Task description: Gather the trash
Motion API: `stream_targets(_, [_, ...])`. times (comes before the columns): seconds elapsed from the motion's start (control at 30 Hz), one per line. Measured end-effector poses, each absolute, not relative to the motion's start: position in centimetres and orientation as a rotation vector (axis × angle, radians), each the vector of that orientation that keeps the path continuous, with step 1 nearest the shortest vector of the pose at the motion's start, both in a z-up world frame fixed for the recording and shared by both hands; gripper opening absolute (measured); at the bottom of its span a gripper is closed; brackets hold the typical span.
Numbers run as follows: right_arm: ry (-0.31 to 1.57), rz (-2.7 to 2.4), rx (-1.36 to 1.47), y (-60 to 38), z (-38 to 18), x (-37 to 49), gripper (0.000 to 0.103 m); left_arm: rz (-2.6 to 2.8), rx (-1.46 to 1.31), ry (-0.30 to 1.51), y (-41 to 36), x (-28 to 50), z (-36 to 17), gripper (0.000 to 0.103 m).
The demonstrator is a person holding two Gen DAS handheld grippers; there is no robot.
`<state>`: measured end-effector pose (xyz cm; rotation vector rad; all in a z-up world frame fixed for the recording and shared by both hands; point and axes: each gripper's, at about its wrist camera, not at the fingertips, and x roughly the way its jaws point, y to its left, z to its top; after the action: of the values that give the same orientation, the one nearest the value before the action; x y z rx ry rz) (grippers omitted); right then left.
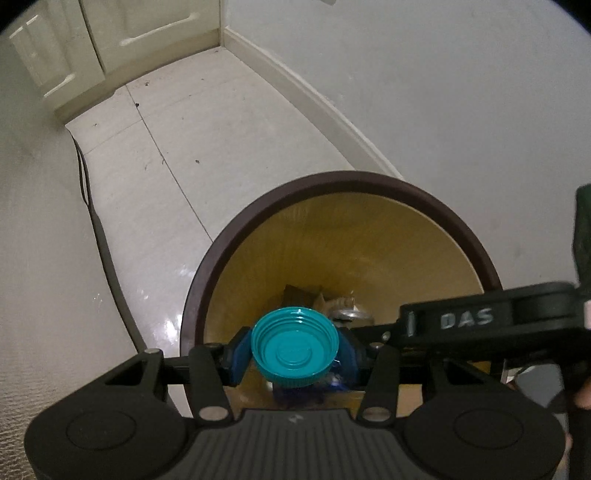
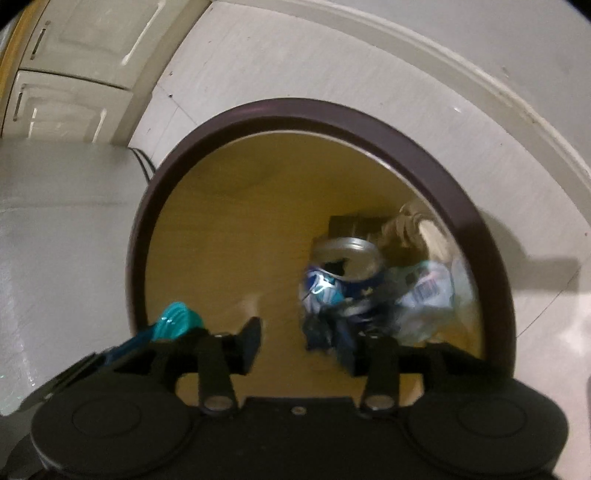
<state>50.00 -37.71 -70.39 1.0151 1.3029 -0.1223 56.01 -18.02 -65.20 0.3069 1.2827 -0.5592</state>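
Observation:
A round bin with a dark brown rim (image 1: pixel 207 266) (image 2: pixel 295 107) and yellow inside stands on the floor under both grippers. My left gripper (image 1: pixel 295 360) is shut on a teal screw lid (image 1: pixel 295 343), its blue pads (image 1: pixel 240 356) pressing both sides above the bin's mouth. The lid (image 2: pixel 177 317) also shows at the lower left of the right wrist view. My right gripper (image 2: pixel 299 349) stands open over the bin with nothing between its fingers. Below it a crushed blue and silver can (image 2: pixel 343 269) lies in the bin, blurred. The right gripper's black body (image 1: pixel 480 317) crosses the left wrist view.
In the bin lie a crumpled clear wrapper with a barcode (image 2: pixel 428 288), a dark box (image 2: pixel 351 221) and crumpled brown paper (image 2: pixel 402 221). A white tiled floor (image 1: pixel 177 147), cream cabinet doors (image 1: pixel 147 33), a skirting board (image 1: pixel 303 96) and a black cable (image 1: pixel 96 229) surround it.

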Motion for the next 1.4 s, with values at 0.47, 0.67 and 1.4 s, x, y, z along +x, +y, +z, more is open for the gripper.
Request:
stream_targets(0.47, [1.257, -0.148, 1.013, -40.8, -65.3, 47.6, 0.061, -0.477, 0.35, 1.287, -20.4, 56.4, -64.2, 0.078])
stream_targets(0.67, [1.283, -0.167, 1.005, -41.5, -64.7, 47.3, 0.061, -0.47, 0.361, 1.337, -20.1, 55.3, -63.3, 0.079])
stream_targets(1.4, [1.317, -0.056, 0.626, -39.7, -57.4, 49.1, 0.1, -0.276, 0.182, 1.413, -15.2, 53.4, -55.8, 0.103])
